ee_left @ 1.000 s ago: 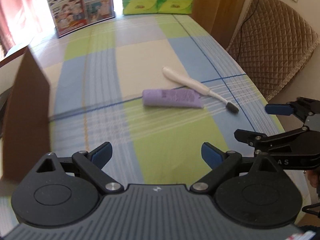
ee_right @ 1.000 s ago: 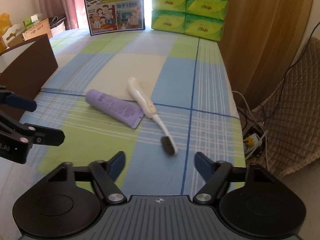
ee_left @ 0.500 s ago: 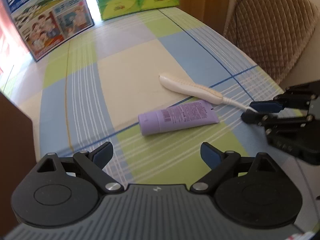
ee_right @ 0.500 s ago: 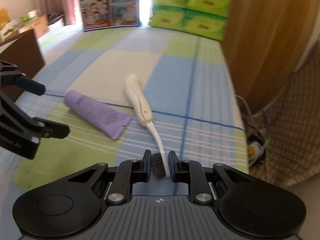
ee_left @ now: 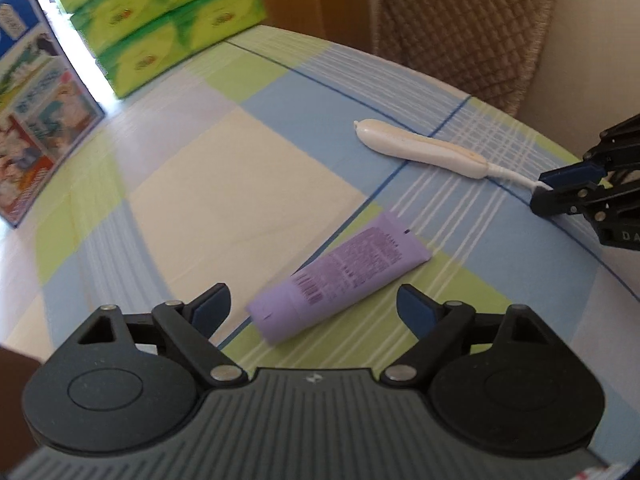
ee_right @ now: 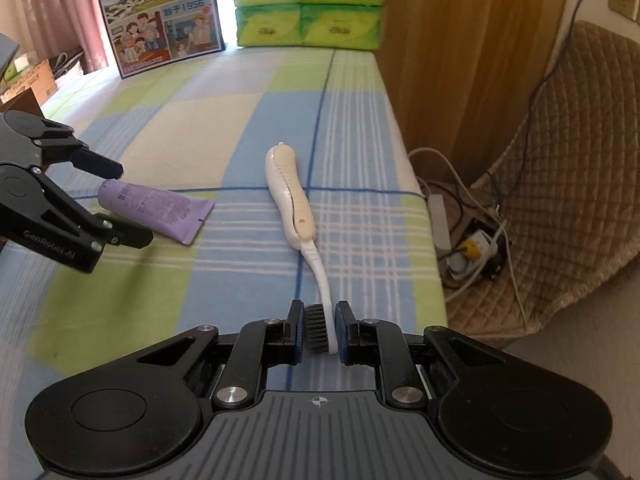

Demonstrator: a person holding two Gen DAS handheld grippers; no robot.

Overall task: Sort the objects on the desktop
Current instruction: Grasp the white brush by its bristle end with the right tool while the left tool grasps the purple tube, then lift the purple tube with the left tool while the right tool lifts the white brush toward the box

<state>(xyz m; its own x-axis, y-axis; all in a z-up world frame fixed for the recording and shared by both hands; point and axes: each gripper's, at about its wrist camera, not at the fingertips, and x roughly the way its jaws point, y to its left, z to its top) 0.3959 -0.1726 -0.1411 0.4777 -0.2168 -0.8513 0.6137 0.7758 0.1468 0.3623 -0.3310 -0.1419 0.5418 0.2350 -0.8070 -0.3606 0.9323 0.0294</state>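
Two task items on the checked tablecloth [ee_right: 248, 120]: a white and cream toothbrush [ee_right: 294, 204] and a lilac tube [ee_right: 156, 208], lying apart, tube to the left of the toothbrush in the right wrist view. Right gripper [ee_right: 318, 330] clenched on the toothbrush's black bristle head, pads pressing it from both sides, bristles facing left, thick handle stretching away over the blue stripe and resting on the cloth. Same grip seen from the left wrist view: right gripper [ee_left: 560, 188] pinching the thin white neck's end, toothbrush [ee_left: 420, 148] handle beyond the tube [ee_left: 340, 280]. Left gripper [ee_left: 312, 308] released, jaws closing, cap end of the tube lying between the blue fingers [ee_left: 414, 308] but not touched by either pad. From the right wrist view, left gripper [ee_right: 128, 204] straddling the tube's cap end, one finger behind it and one in front, crimped flat end pointing toward the toothbrush. Beyond the toothbrush, at the far end of the cloth, a stack of green tissue packs [ee_right: 308, 4] and, left of those, an illustrated milk carton box [ee_right: 160, 16]. Right of the toothbrush, off the table edge, a quilted brown chair [ee_right: 568, 184] with a power strip and cables [ee_right: 468, 240] at its foot.
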